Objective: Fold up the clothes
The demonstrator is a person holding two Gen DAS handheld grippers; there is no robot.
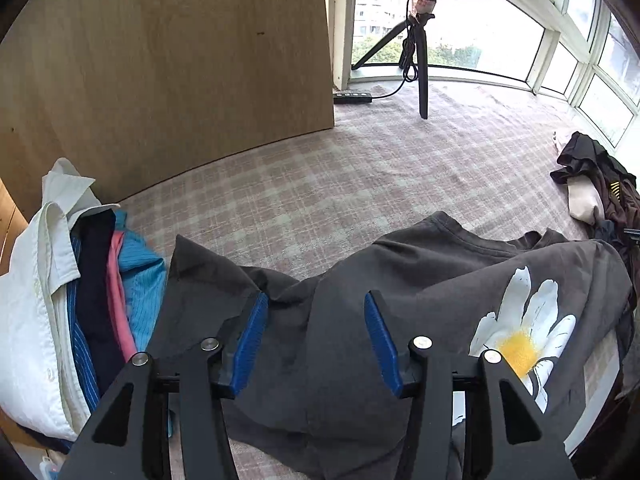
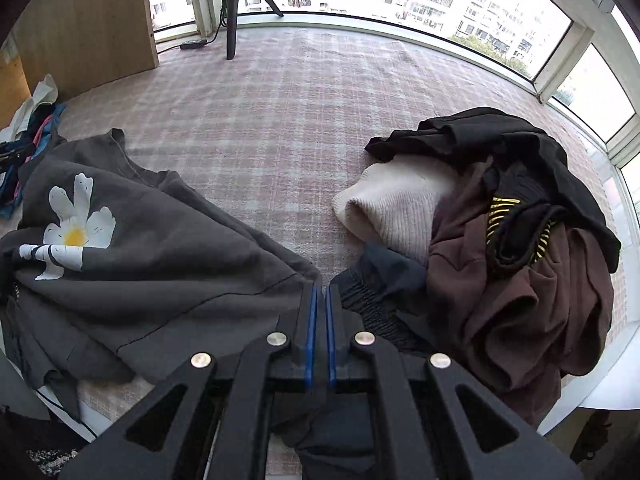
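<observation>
Plaid woven cover spread under rumpled grey daisy-print T-shirt. Shirt edge pinched by right gripper; left gripper held spread above soft cotton.

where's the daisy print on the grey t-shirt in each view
Left wrist view: the daisy print sits lower right, just right of the open left gripper, on the grey t-shirt.
Right wrist view: the daisy print sits at the left edge, left of the right gripper, which is shut at the t-shirt's edge.
Shared landmark: the black tripod by the window.
</observation>
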